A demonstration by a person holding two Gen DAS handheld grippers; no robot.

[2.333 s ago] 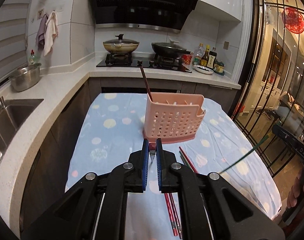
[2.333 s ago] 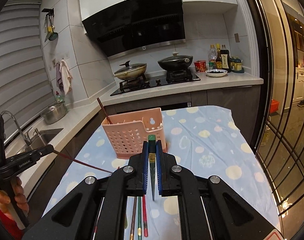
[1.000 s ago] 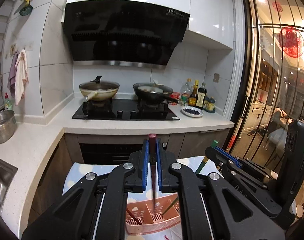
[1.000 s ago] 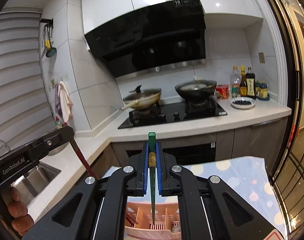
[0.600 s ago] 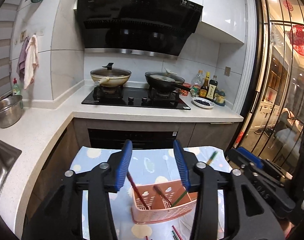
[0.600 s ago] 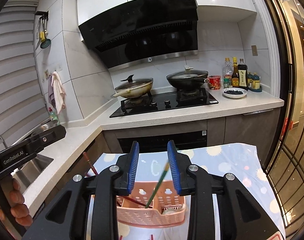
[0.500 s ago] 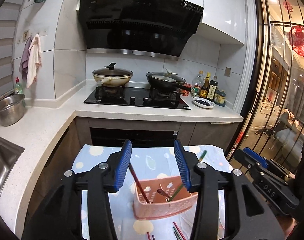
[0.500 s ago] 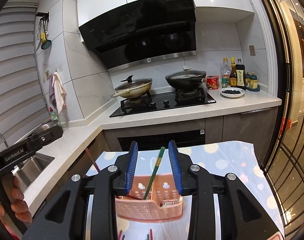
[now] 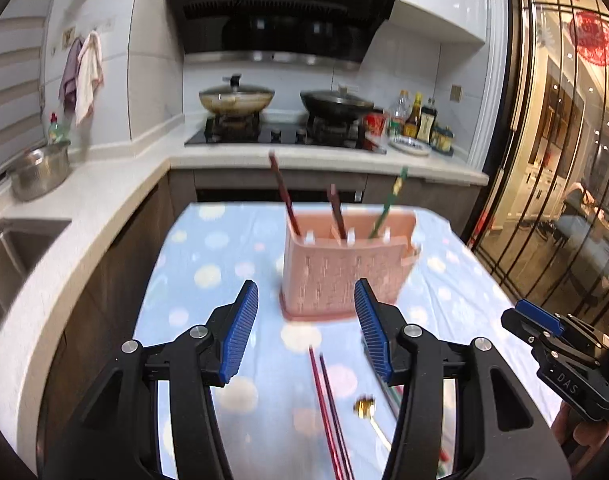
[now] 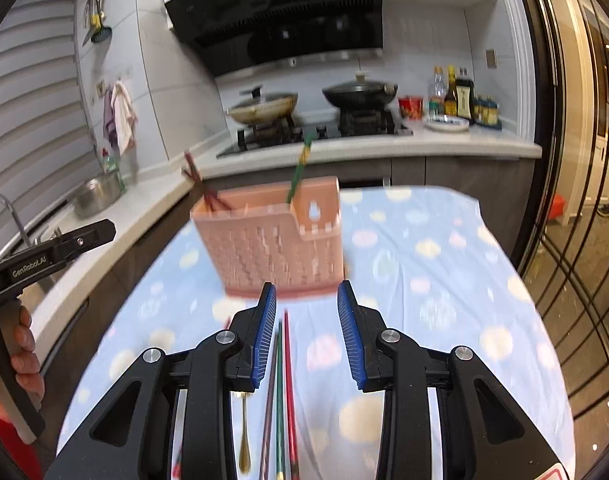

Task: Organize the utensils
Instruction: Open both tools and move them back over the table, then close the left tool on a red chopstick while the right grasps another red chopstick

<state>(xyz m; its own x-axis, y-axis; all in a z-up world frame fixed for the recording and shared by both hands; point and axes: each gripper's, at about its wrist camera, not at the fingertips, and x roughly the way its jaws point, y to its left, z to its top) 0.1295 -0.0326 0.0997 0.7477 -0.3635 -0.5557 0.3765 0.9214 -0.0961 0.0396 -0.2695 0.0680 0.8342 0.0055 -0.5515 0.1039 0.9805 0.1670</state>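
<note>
- Blue ribbed pads line the jaws of the left gripper point(image 9: 306, 326), which are spreading apart with nothing gripped; only the cloth-covered surface point(image 9: 208, 256) shows in the gap.
- Below and between those jaws, two red chopsticks point(image 9: 328, 408) lie side by side on the cloth, running toward the camera; just right of them lies a gold spoon point(image 9: 370, 414), and beside the right jaw a green-and-red pair is partly hidden.
- Straight ahead of the left jaws stands the pink perforated utensil holder point(image 9: 344, 268), upright on the cloth and well clear of the pads.
- Inside the holder, two dark red chopsticks point(image 9: 282, 192) lean left in the left and middle compartments, and a green chopstick point(image 9: 388, 204) leans right in the right one.
- The right gripper point(image 10: 306, 336) has its jaws partly apart, narrower than the left, and empty.
- Under the right jaws, near the left pad, a brown, a green and a red chopstick point(image 10: 279, 392) lie parallel on the cloth; the gold spoon point(image 10: 244, 436) lies further left, partly hidden behind the gripper's frame.
- Beyond the right jaws, the holder point(image 10: 272, 240) stands with its base just past the fingertips, not touching them.
- Off to the far left of the right jaws, a person's hand point(image 10: 22, 360) grasps the left gripper's handle.
- Farther out, a counter point(image 9: 104, 196) carries a steel pot point(image 9: 40, 174), and two pans sit on the stove point(image 9: 280, 134).
</note>
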